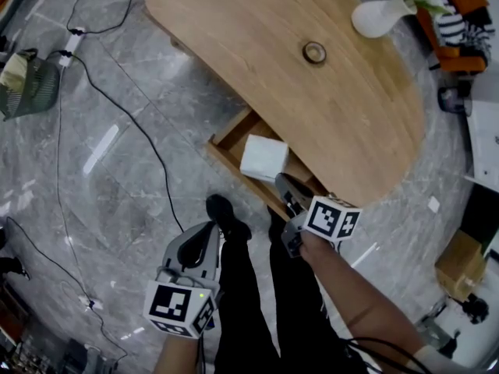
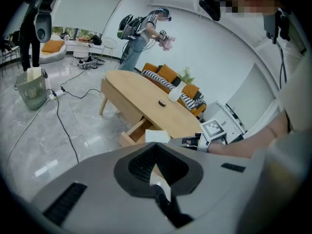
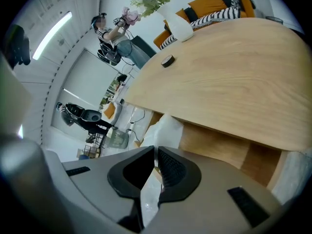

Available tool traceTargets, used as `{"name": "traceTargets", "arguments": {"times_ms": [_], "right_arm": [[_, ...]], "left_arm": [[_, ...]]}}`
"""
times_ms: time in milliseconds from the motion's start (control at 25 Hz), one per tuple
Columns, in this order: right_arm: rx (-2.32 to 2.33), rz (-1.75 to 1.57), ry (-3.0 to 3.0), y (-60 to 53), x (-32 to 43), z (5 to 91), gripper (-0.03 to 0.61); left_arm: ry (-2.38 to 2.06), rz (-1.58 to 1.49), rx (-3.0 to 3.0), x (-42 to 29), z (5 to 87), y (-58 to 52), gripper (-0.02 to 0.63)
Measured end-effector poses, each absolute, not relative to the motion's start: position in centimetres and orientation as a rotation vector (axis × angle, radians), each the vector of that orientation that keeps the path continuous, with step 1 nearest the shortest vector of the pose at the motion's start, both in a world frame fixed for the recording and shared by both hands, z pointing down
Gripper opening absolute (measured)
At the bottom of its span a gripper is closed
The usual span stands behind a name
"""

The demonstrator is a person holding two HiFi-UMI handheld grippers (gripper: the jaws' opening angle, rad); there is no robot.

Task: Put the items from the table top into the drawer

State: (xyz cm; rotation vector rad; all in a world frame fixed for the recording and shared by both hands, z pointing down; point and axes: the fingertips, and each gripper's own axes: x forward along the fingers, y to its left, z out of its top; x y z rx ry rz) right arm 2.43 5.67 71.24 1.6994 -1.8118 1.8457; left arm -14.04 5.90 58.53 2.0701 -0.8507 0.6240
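The wooden table [image 1: 343, 107] has its drawer [image 1: 226, 142] pulled open, and a white packet [image 1: 263, 157] lies in it. On the table top rest a small tape roll [image 1: 314, 52] and a white vase [image 1: 378, 15]. My right gripper [image 1: 282, 181] hovers at the drawer's front edge just right of the packet, jaws shut with nothing in them. In the right gripper view the packet [image 3: 163, 130] sits just beyond the shut tips [image 3: 156, 150]. My left gripper [image 1: 209, 228] is lower left over the floor, shut and empty, pointing at the drawer [image 2: 131, 135].
Black cables [image 1: 140, 131] run over the grey marble floor left of the table. A green basket [image 1: 27, 84] stands far left and a cardboard box [image 1: 460, 263] at the right. My legs and shoes [image 1: 226, 213] are between the grippers. Another person [image 2: 141, 33] stands beyond the table.
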Motion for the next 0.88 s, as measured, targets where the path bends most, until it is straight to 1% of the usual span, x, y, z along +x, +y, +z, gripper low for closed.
{"name": "traceTargets", "arguments": {"times_ms": [240, 560, 600, 640, 880], "right_arm": [[1.681, 1.775, -1.802, 5.5, 2.3, 72.8, 0.046], [1.674, 1.782, -1.757, 5.8, 2.3, 74.4, 0.052], [1.662, 1.804, -1.737, 6.0, 2.2, 74.6, 0.104], [1.651, 1.825, -1.718, 6.4, 2.1, 74.8, 0.183], [1.599, 1.765, -1.701, 8.4, 2.9, 74.2, 0.193]], "left_arm": [[-0.840, 0.625, 2.073, -14.0, 59.1, 5.5, 0.000], [-0.822, 0.625, 2.075, -13.7, 59.9, 5.7, 0.000], [-0.822, 0.627, 2.075, -13.7, 59.9, 5.7, 0.000], [-0.822, 0.629, 2.072, -13.7, 60.0, 5.7, 0.000], [-0.823, 0.643, 2.056, -13.4, 60.1, 5.5, 0.000]]}}
